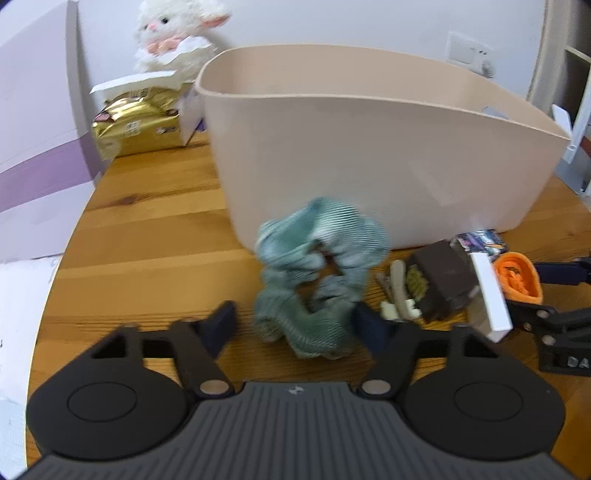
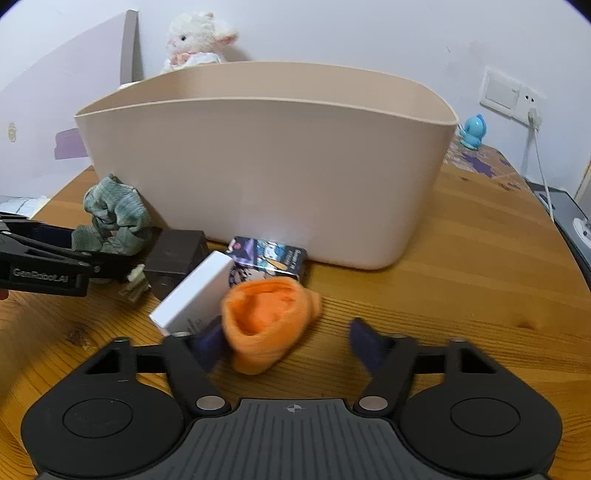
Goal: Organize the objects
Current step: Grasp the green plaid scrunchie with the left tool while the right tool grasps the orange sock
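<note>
A green ribbed scrunchie [image 1: 314,280] lies on the wooden table [image 1: 147,229], in front of a tall beige bin [image 1: 369,155]. My left gripper [image 1: 297,325] is open around it, and its right fingertip touches the fabric. In the right wrist view an orange fabric piece [image 2: 266,321] lies between the fingers of my open right gripper [image 2: 286,341], pressed against the left finger. The bin [image 2: 266,166] stands just behind it. The scrunchie [image 2: 114,218] also shows at the left of this view, and the orange piece [image 1: 517,277] at the right of the left wrist view.
Between the two fabric items lie a white box [image 2: 192,291], a dark brown box [image 2: 175,254], a small printed box [image 2: 269,256] and a beige hair clip [image 1: 399,291]. A plush lamb [image 1: 173,33] and a gold snack bag [image 1: 136,125] sit behind the bin. A blue figure [image 2: 474,131] stands at the far right.
</note>
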